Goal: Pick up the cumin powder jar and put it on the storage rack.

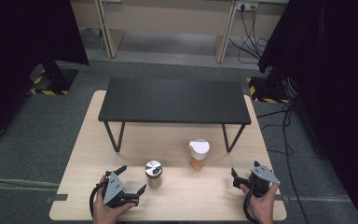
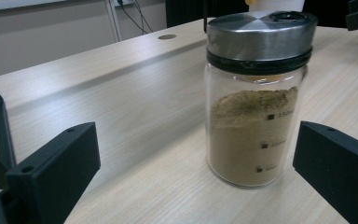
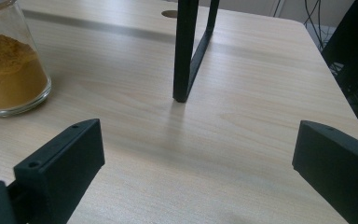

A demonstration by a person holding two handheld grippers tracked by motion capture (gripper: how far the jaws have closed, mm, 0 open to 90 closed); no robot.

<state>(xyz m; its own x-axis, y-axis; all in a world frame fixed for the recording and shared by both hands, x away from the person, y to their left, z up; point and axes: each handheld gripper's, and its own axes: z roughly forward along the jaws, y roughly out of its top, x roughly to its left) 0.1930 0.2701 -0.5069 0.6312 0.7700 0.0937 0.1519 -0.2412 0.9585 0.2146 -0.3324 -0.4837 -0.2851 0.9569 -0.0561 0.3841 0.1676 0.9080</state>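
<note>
A glass jar of brown powder with a steel lid [image 1: 154,173] stands near the front of the wooden table [image 1: 182,196]. My left gripper [image 1: 131,179] is open just left of it, apart from it. In the left gripper view the jar [image 2: 254,102] stands ahead, toward the right jaw, and the left gripper [image 2: 195,135] holds nothing. A second jar with a white lid and orange powder [image 1: 198,153] stands farther back. My right gripper [image 1: 245,170] is open at the front right. In its own view the right gripper [image 3: 196,130] is empty, with the orange jar [image 3: 9,70] at the far left.
A low black shelf [image 1: 175,100] on thin metal legs spans the table's far half. One of its legs [image 3: 189,51] stands straight ahead of the right gripper. Dark curtains hang on both sides, and cables run over the floor at the right.
</note>
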